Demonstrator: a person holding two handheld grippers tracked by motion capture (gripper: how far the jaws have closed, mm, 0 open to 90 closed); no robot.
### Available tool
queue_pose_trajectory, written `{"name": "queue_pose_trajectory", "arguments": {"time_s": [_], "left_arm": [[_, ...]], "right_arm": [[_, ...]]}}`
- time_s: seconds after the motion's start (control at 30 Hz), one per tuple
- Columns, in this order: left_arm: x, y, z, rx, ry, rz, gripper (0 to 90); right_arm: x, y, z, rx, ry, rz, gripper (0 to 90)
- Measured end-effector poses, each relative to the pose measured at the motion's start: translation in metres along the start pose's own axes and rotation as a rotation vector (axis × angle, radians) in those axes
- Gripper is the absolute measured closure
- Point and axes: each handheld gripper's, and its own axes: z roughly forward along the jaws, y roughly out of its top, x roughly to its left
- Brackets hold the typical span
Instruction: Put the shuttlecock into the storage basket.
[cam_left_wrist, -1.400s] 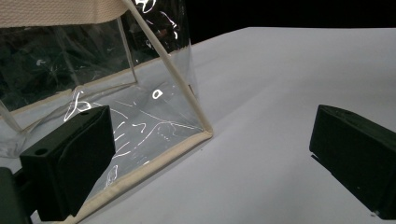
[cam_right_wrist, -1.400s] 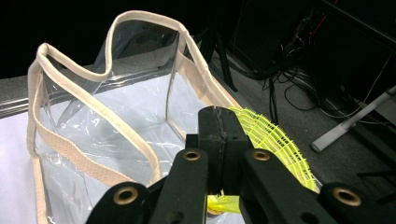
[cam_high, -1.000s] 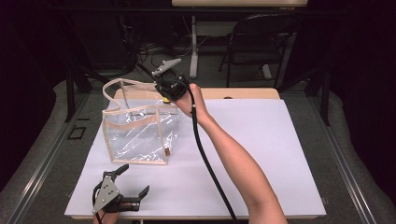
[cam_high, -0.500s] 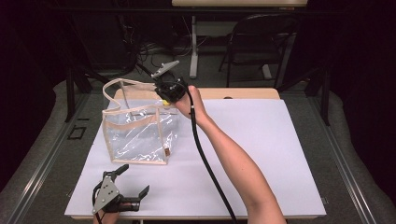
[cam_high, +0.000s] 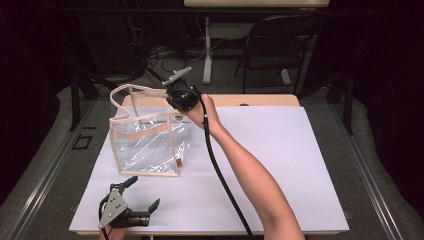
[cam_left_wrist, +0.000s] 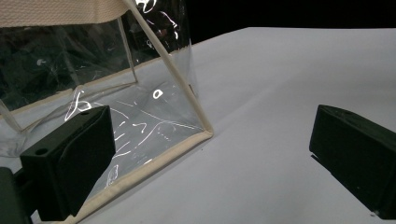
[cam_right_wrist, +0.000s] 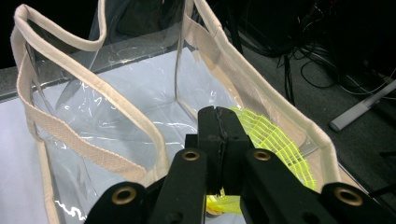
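Note:
A clear plastic tote bag (cam_high: 145, 145) with beige trim and handles stands upright on the left part of the white table (cam_high: 280, 150). My right gripper (cam_high: 176, 99) hovers over the bag's open top at its far right corner. In the right gripper view this gripper (cam_right_wrist: 218, 114) is shut on a piece of yellow mesh netting (cam_right_wrist: 275, 140), which hangs just inside the bag (cam_right_wrist: 93, 126). My left gripper (cam_high: 144, 191) rests open near the table's front left edge. In the left gripper view its gripper (cam_left_wrist: 212, 154) holds nothing, and the bag's bottom corner (cam_left_wrist: 140, 116) lies just ahead.
A wooden strip (cam_high: 260, 100) runs along the table's far edge. Beyond it are a black chair (cam_high: 280, 45), table legs and cables on the floor. The right half of the white table is bare.

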Motion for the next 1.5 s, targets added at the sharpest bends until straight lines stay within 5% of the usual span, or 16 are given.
{"name": "queue_pose_trajectory", "arguments": {"time_s": [0.83, 0.97, 1.5], "left_arm": [[0.000, 0.000, 0.000, -0.001, -0.004, 0.001, 0.2], [0.000, 0.000, 0.000, 0.000, -0.004, 0.001, 0.2], [0.000, 0.000, 0.001, 0.002, -0.002, -0.002, 0.2]], "right_arm": [[0.000, -0.004, 0.006, 0.044, 0.001, 0.025, 87.4], [0.000, -0.005, 0.005, 0.035, 0.012, 0.033, 80.1], [-0.002, -0.009, -0.023, -0.009, 0.050, 0.083, 23.9]]}}
